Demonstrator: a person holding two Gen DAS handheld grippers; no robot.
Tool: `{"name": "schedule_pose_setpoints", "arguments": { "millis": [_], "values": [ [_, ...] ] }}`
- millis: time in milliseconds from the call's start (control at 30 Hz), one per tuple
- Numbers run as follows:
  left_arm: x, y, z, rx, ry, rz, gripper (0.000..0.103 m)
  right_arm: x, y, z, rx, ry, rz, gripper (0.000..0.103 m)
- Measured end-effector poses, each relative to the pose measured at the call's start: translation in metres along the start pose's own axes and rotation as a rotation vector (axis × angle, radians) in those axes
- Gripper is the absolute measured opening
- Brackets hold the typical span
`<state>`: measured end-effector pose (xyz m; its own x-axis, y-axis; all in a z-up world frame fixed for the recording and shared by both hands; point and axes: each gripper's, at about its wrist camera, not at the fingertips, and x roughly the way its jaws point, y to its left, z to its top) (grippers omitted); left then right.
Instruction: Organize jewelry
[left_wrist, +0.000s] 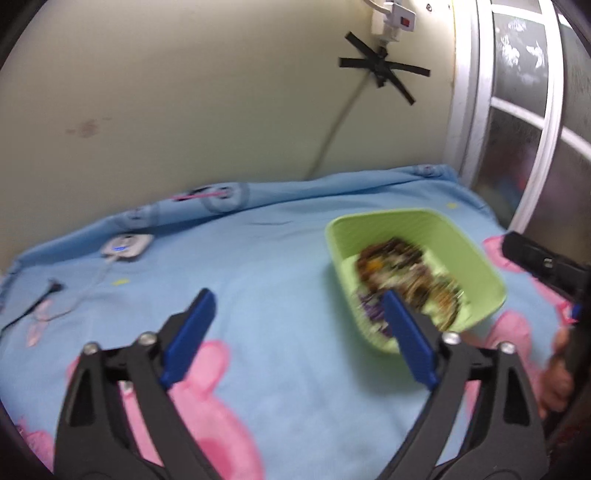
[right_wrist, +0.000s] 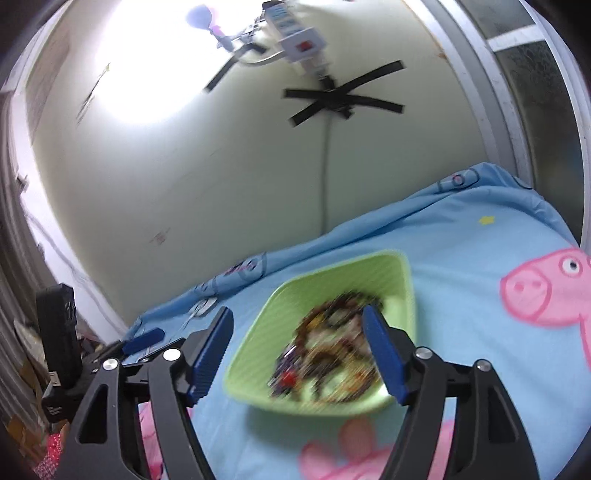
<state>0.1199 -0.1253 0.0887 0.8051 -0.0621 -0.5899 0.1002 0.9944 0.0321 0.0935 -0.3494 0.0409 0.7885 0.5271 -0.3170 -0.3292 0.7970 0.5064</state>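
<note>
One green basket (left_wrist: 476, 258); two hand-held grippers (left_wrist: 295, 332) (right_wrist: 299, 354).

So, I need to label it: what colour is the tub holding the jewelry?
Light green tub, sitting on the blue bedsheet; clearest in the right wrist view.

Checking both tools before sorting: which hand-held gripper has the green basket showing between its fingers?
The right hand-held gripper: the green basket fills its gap. The left hand-held gripper frames only bedsheet.

Both fisheye views bend hard at the edges and end in dark rounded corners. In the right wrist view a blown-out white glare (right_wrist: 147, 62) floods the upper wall (right_wrist: 229, 177). The left wrist view is evenly, softly lit. Motion blur smears the jewelry (left_wrist: 406, 280) in the green basket (left_wrist: 476, 258), and the bedsheet (left_wrist: 277, 258) print looks soft.
</note>
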Motion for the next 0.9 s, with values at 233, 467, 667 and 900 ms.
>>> {"name": "schedule_pose_setpoints", "arguments": {
  "millis": [233,467,667,900],
  "values": [
    [-0.024,0.009,-0.057,0.075,0.019,0.197,0.096,-0.007,0.044,-0.073,0.053,0.072,-0.098,0.058],
    [-0.041,0.020,-0.090,0.045,0.033,0.192,0.096,-0.010,0.060,-0.111,0.122,0.107,-0.120,0.058],
    [-0.045,0.026,-0.102,0.009,0.051,0.180,0.096,-0.013,0.063,-0.120,0.129,0.092,-0.137,0.058],
    [-0.037,0.022,-0.113,0.009,0.094,0.189,0.096,-0.019,0.055,-0.121,0.162,0.067,-0.140,0.058]
  ]
}}
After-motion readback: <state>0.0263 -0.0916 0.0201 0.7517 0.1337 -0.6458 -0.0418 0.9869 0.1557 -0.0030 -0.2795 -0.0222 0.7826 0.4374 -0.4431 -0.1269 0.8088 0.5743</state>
